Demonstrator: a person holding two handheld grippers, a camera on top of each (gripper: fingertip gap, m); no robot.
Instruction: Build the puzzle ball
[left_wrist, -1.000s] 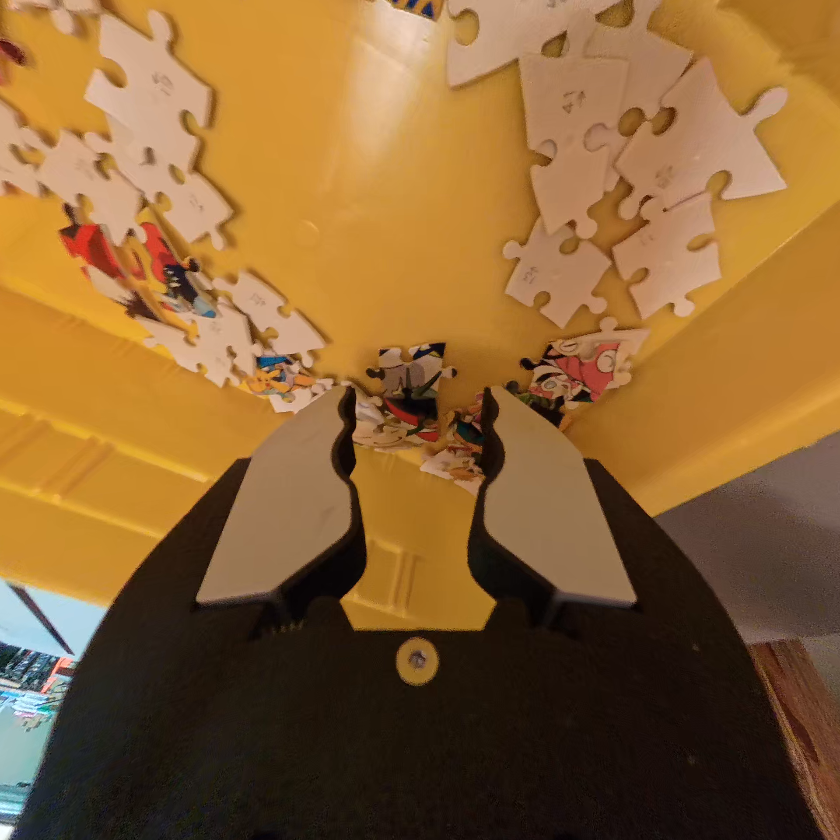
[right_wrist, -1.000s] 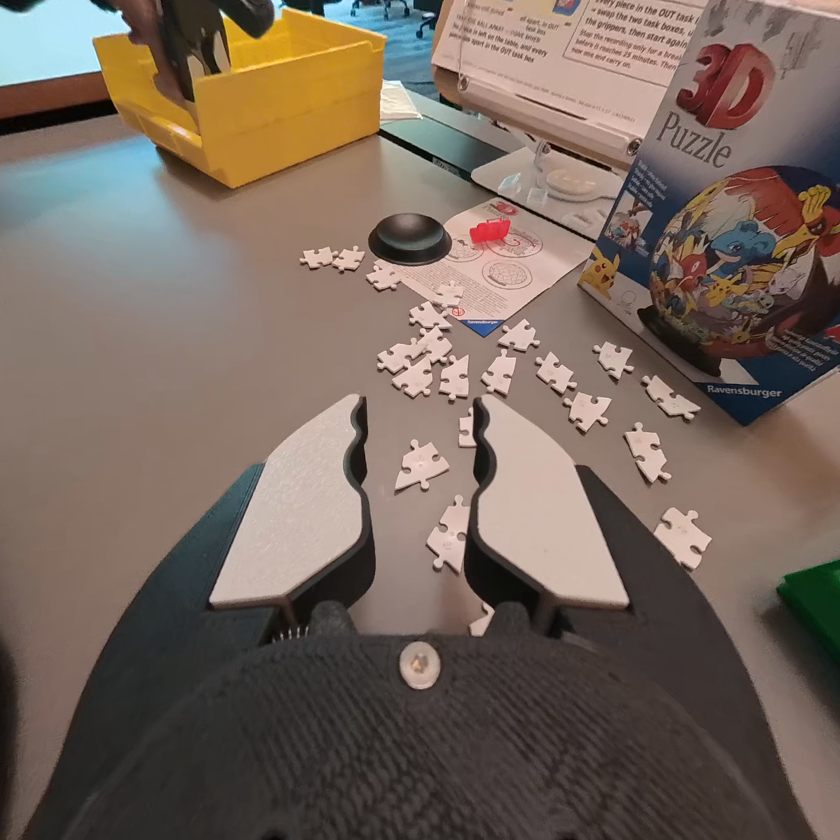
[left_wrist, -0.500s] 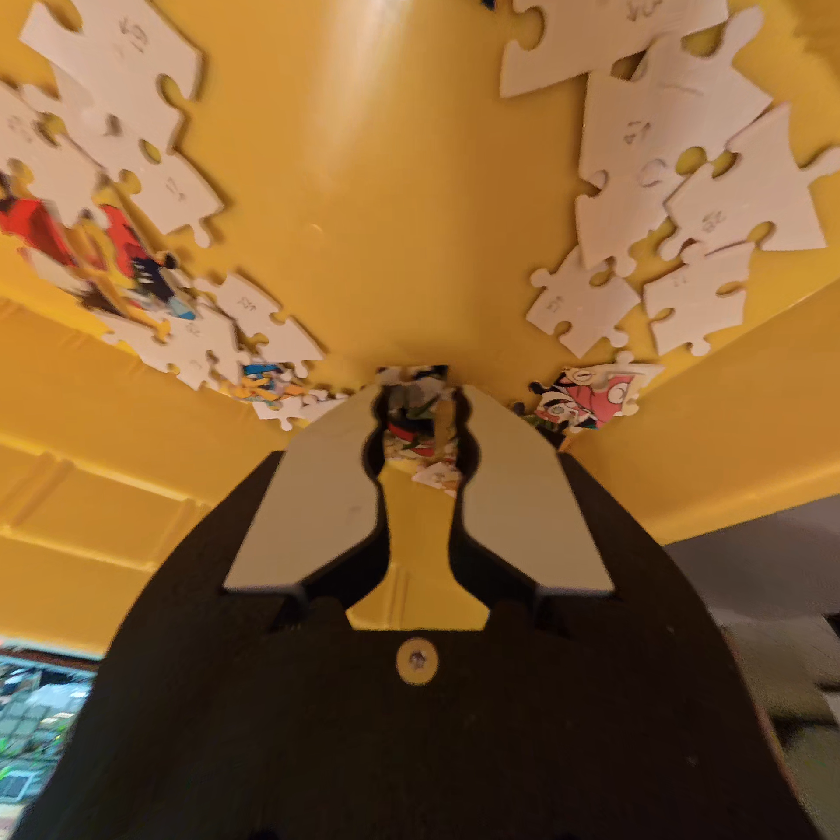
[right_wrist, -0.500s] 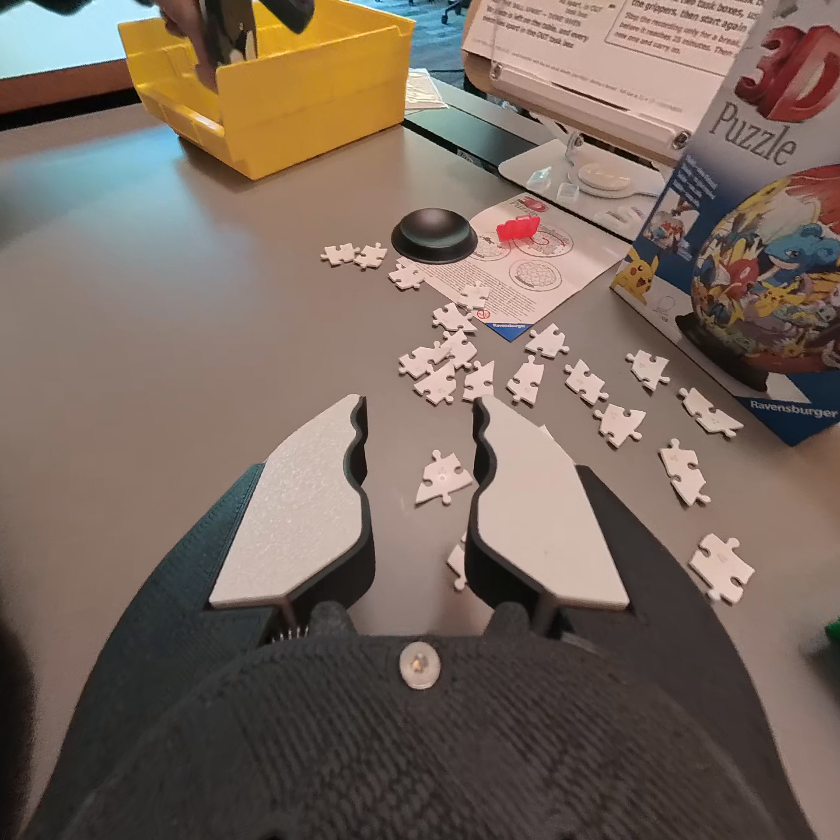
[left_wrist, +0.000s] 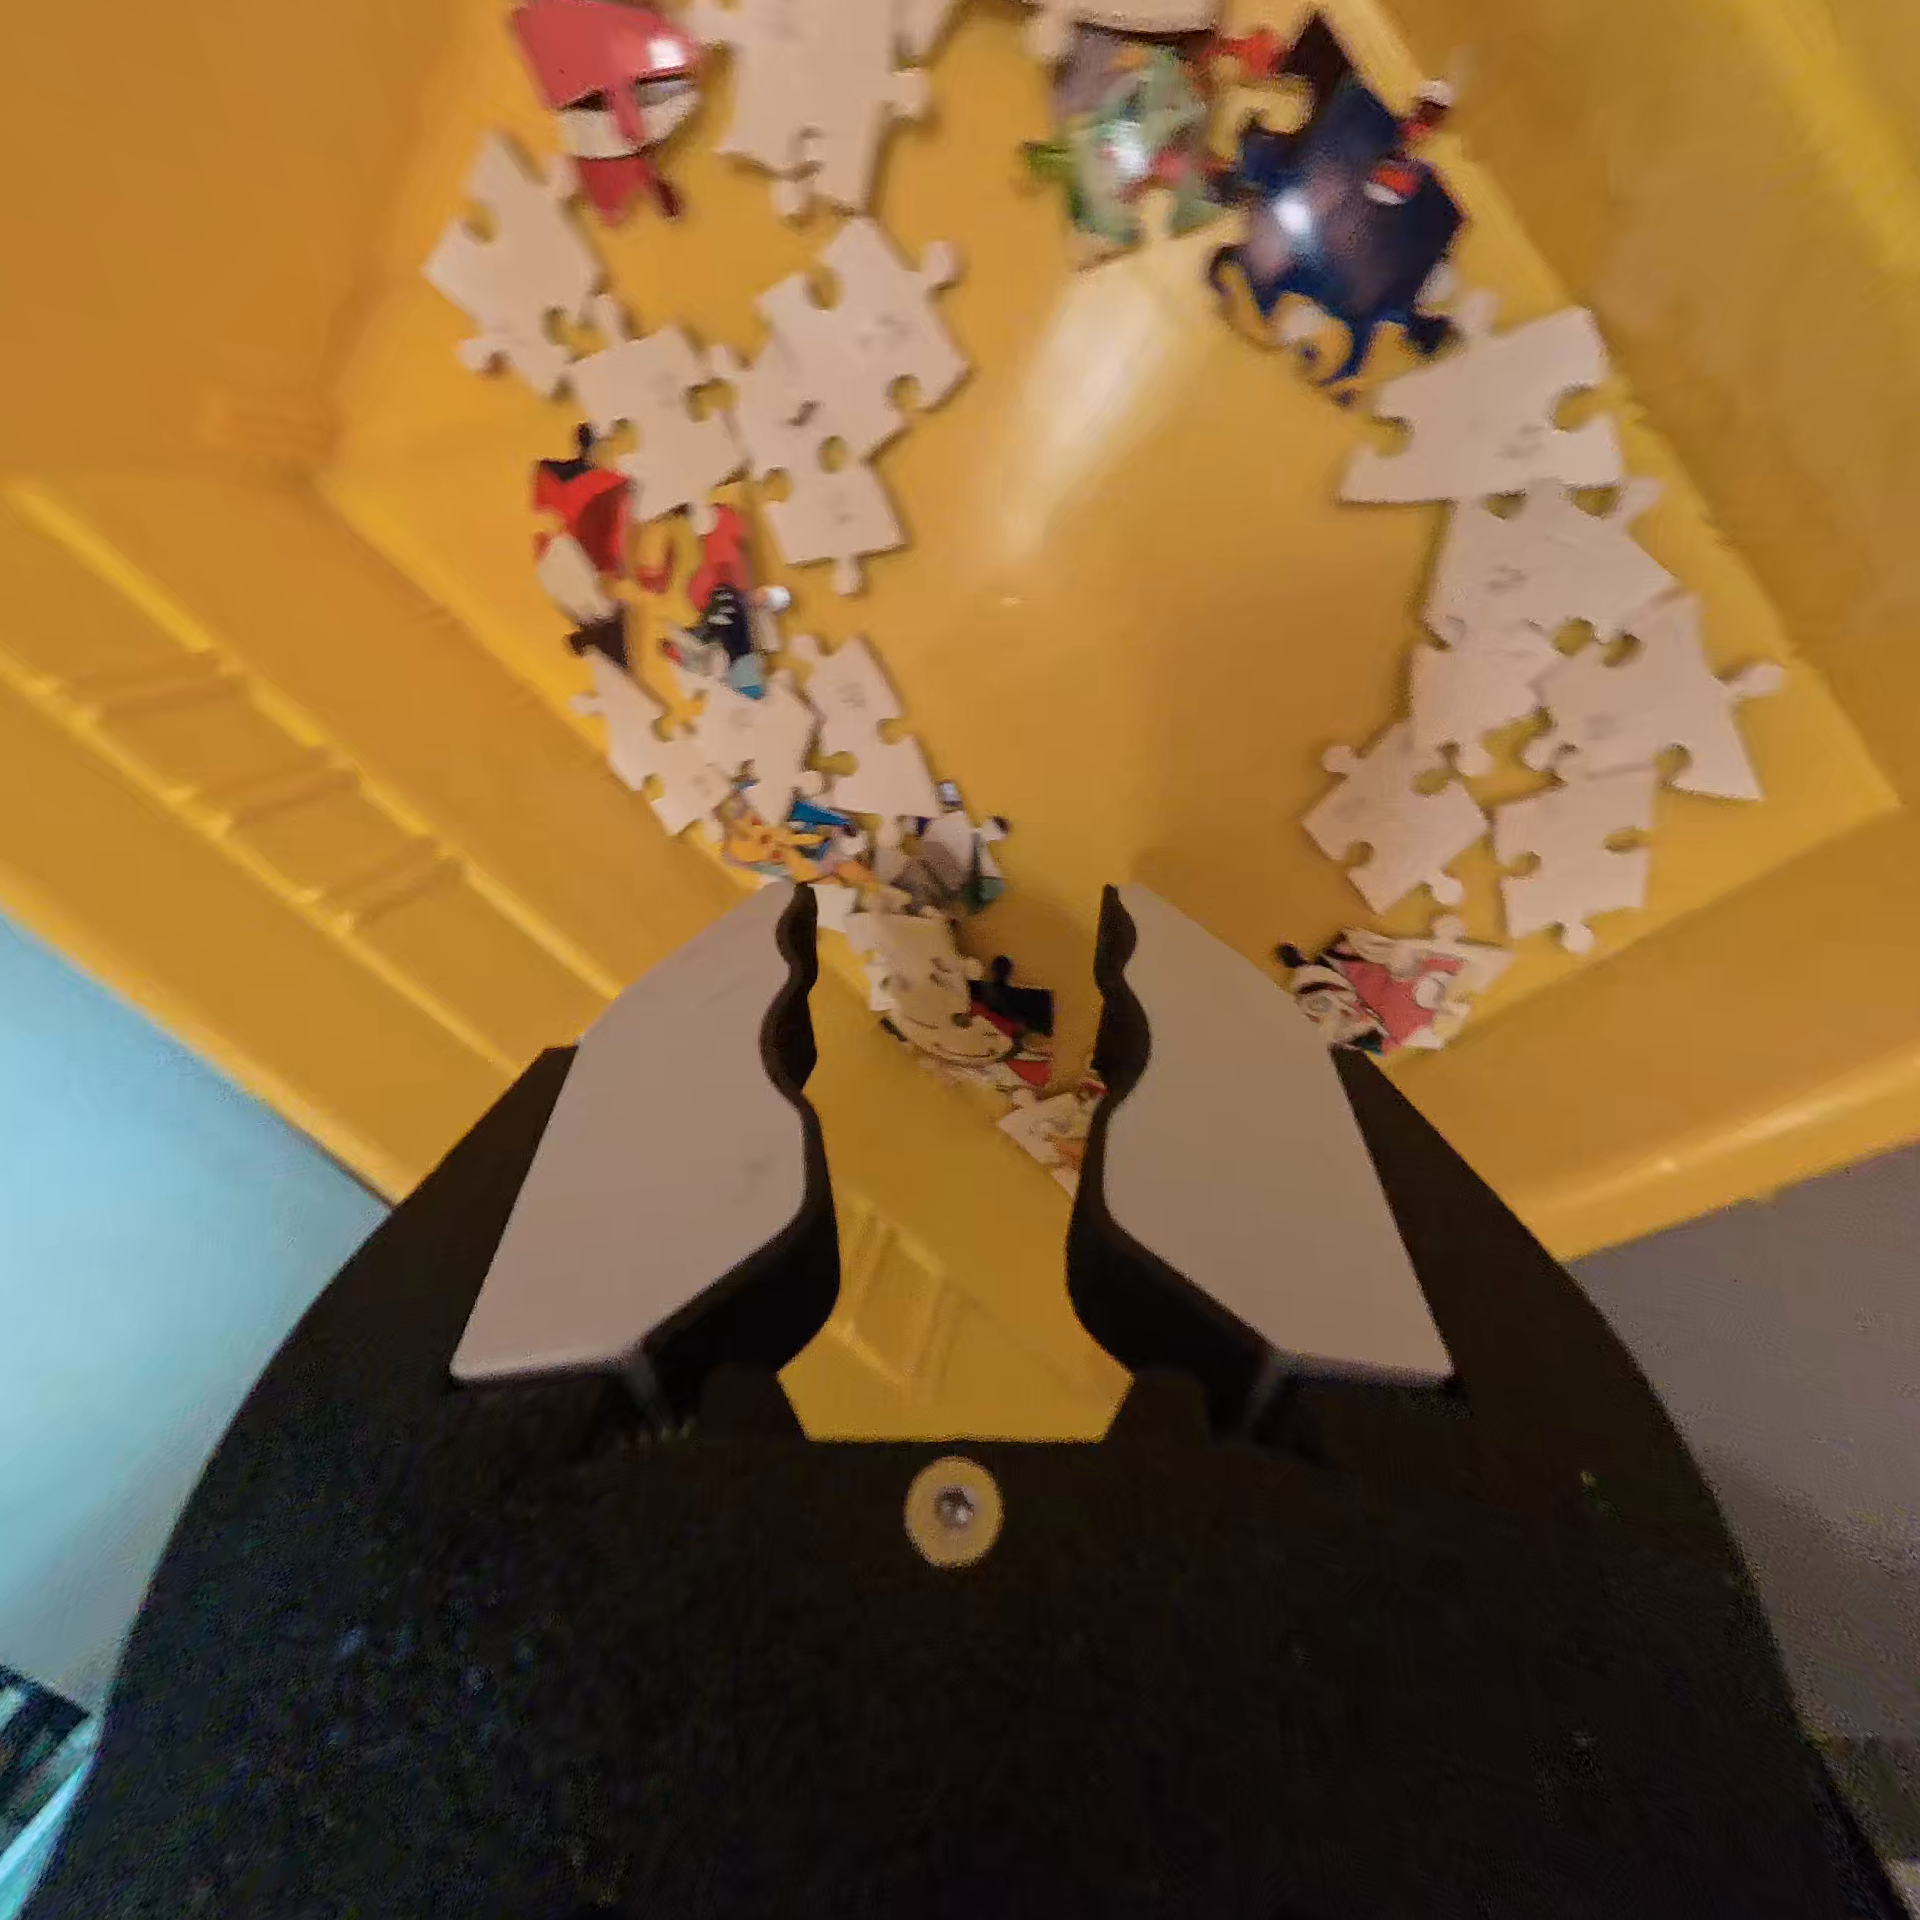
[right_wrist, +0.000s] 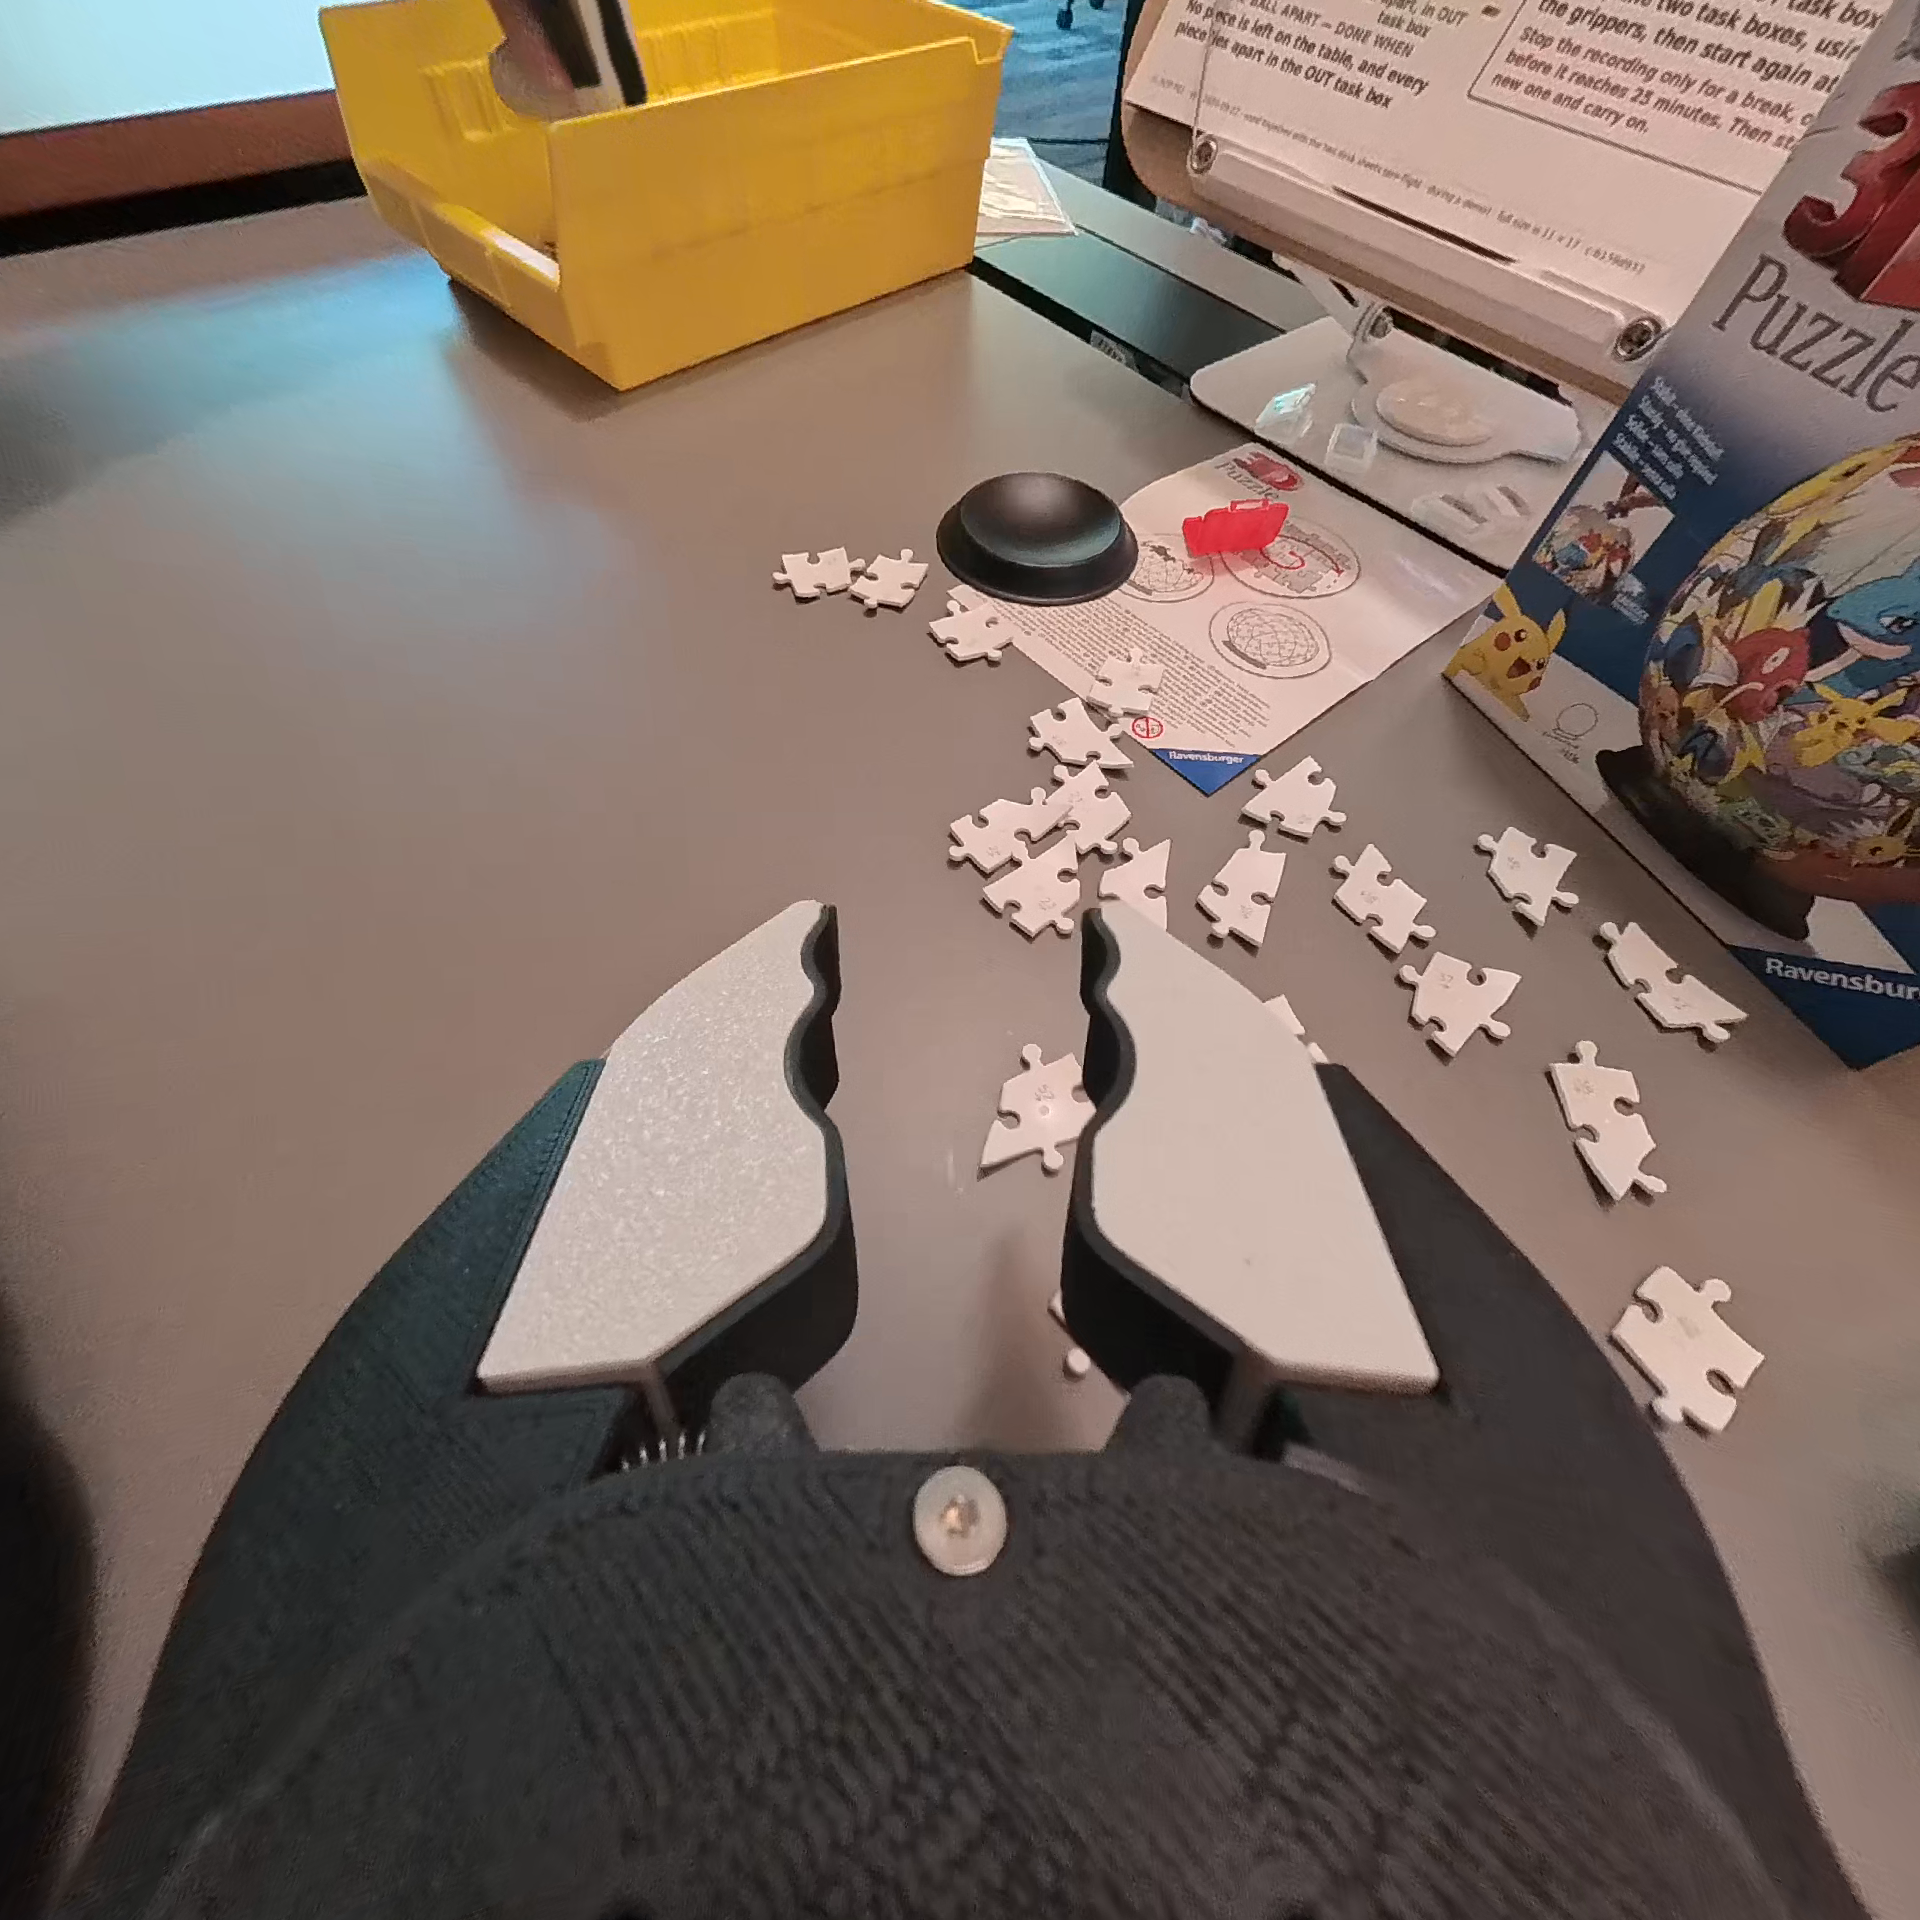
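My left gripper (left_wrist: 956, 914) is open and empty inside the yellow bin (left_wrist: 1091, 644). Several puzzle pieces lie on the bin floor, white backs (left_wrist: 852, 353) and printed faces up. A printed piece (left_wrist: 966, 1023) lies below the gap between my left fingers, against the bin wall. My right gripper (right_wrist: 956, 935) is open and empty, low over the grey table (right_wrist: 416, 779). A white piece (right_wrist: 1039, 1107) lies next to its right finger. Several more white pieces (right_wrist: 1049, 842) are scattered ahead and to the right. The left gripper (right_wrist: 571, 52) also shows in the bin (right_wrist: 769, 208) far off.
A black round stand (right_wrist: 1034, 535) sits on an instruction sheet (right_wrist: 1247, 644) with a small red part (right_wrist: 1236, 525). The puzzle box (right_wrist: 1787, 675) stands at the right. A paper holder (right_wrist: 1403, 156) stands behind it. Spacing between my two grippers at the tips: around 55 centimeters. Measured from the fingertips, the printed piece (left_wrist: 966, 1023) is 6 centimeters or so from the left gripper and 60 centimeters from the right.
My left gripper narrowed around the printed pieces half a second ago, then opened and drew back with nothing in it. My right gripper shifted left; the pieces and bin now sit farther right in its view.
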